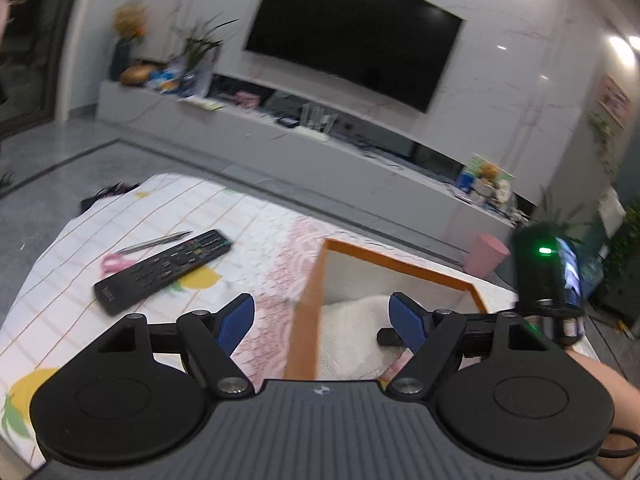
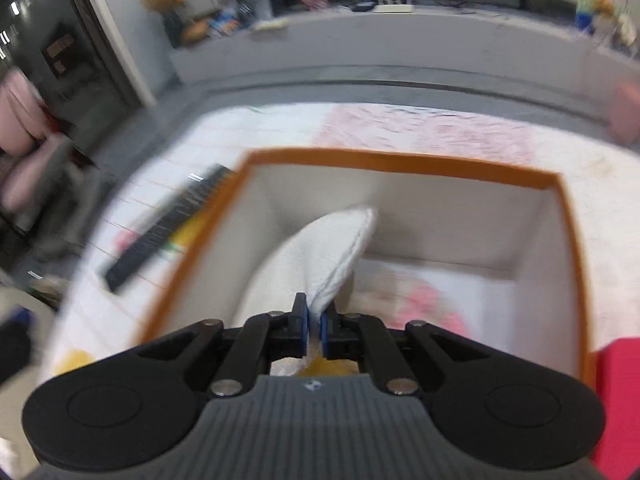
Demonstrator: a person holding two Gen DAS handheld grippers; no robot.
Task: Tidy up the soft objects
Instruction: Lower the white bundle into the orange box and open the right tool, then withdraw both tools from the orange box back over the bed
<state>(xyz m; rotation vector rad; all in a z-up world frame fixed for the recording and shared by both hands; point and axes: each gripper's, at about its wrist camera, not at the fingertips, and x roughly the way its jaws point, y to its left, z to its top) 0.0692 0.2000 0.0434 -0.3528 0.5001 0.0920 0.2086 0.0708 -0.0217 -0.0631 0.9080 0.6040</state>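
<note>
Right gripper (image 2: 315, 320), lower centre: blue pads pinched together on one end of a white towel (image 2: 332, 248). The towel reaches up-frame into an orange-rimmed box (image 2: 400, 159) with pale inner walls, mid-frame. Black remote control (image 2: 168, 226), blurred, left of the box on a patterned cloth (image 2: 432, 130). Grey media bench (image 2: 360, 40) along the top.

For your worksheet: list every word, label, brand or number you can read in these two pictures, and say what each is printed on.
None can be read with certainty.
Remote: white brand print at its near end and button labels, too small and blurred.
Packages on the TV shelf: printing blurred.
Gripper body: a small round emblem, no letters.
Right wrist view: motion blur, no text.
</note>
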